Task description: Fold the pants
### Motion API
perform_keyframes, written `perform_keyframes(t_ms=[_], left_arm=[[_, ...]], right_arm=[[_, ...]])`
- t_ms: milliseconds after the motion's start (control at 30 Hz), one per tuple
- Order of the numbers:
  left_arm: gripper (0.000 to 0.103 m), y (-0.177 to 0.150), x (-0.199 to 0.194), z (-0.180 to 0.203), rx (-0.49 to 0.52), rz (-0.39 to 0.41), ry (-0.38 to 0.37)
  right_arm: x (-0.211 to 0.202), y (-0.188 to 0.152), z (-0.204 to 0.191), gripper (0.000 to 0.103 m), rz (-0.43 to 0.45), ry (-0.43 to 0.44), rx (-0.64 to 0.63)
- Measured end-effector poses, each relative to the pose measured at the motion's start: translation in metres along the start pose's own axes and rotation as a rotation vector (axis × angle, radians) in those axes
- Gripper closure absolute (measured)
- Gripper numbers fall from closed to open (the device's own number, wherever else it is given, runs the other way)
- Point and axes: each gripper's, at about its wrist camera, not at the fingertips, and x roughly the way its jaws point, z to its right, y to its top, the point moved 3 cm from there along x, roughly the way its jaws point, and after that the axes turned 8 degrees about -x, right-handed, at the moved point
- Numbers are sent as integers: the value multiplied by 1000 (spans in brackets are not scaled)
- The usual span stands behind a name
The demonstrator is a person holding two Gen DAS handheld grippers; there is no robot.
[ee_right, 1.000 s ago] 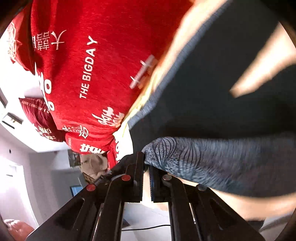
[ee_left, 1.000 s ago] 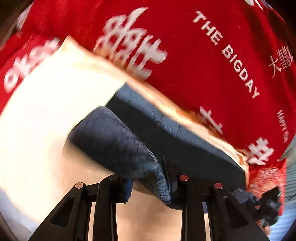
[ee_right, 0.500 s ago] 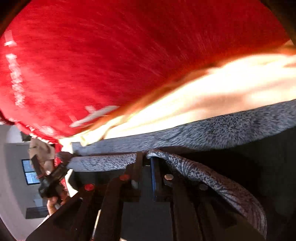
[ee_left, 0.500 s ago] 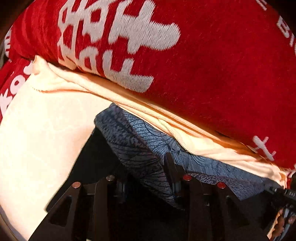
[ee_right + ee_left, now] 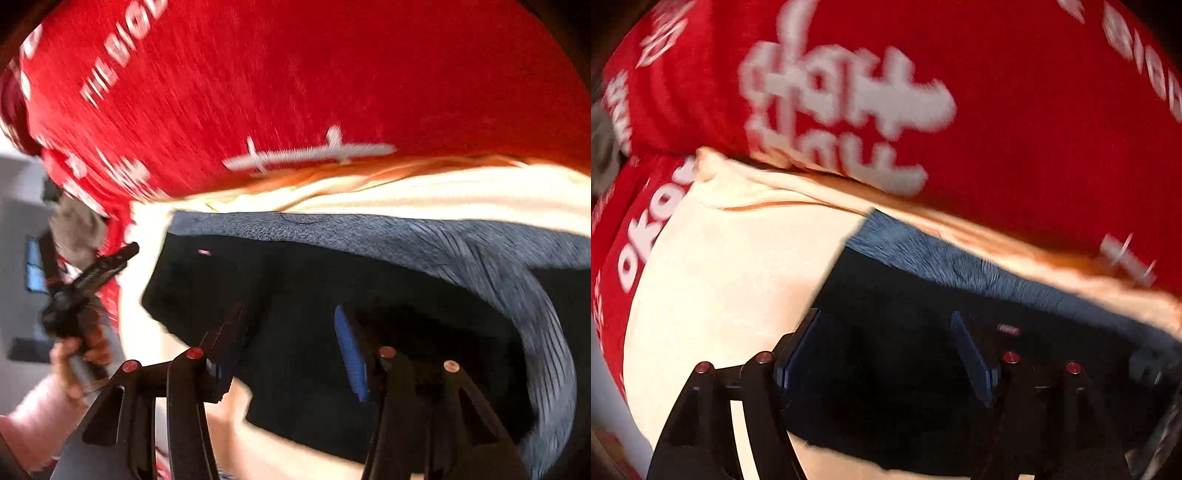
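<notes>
The dark blue-grey pants (image 5: pixel 923 295) lie folded on a cream sheet (image 5: pixel 731 266), their far edge along the red blanket. In the left wrist view my left gripper (image 5: pixel 886 350) is open just above the pants, holding nothing. In the right wrist view the pants (image 5: pixel 332 277) fill the middle, with a raised fold (image 5: pixel 535 314) curling at the right. My right gripper (image 5: pixel 288 350) is open over the dark cloth and holds nothing. The left gripper (image 5: pixel 85 280) also shows there at the far left, in the person's hand.
A red blanket with white lettering (image 5: pixel 997 110) bulges behind the pants; it also shows in the right wrist view (image 5: pixel 295 92). The cream sheet (image 5: pixel 406 195) runs between the blanket and the pants. A room wall (image 5: pixel 18 206) shows at far left.
Both grippers were shut on the pants' edge and have opened and let go. The carried edge now lies down on the pants. Both cameras have pulled back slightly.
</notes>
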Motion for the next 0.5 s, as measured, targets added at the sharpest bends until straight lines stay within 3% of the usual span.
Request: perform_keyframes(t_ms=[67, 133, 267, 400, 500], left_arm=[[30, -7, 25, 3, 9, -36, 55], [13, -8, 31, -1, -30, 10, 74], [13, -9, 19, -6, -32, -54, 80], [13, -22, -14, 10, 95, -50, 81], [13, -52, -42, 43, 205, -83, 18]], right_arm=[[20, 9, 6, 50, -22, -75, -23], [29, 18, 14, 51, -20, -100, -15], [1, 24, 30, 52, 47, -186, 60], [-54, -3, 48, 48, 125, -113, 157], [-91, -49, 57, 43, 150, -82, 216]])
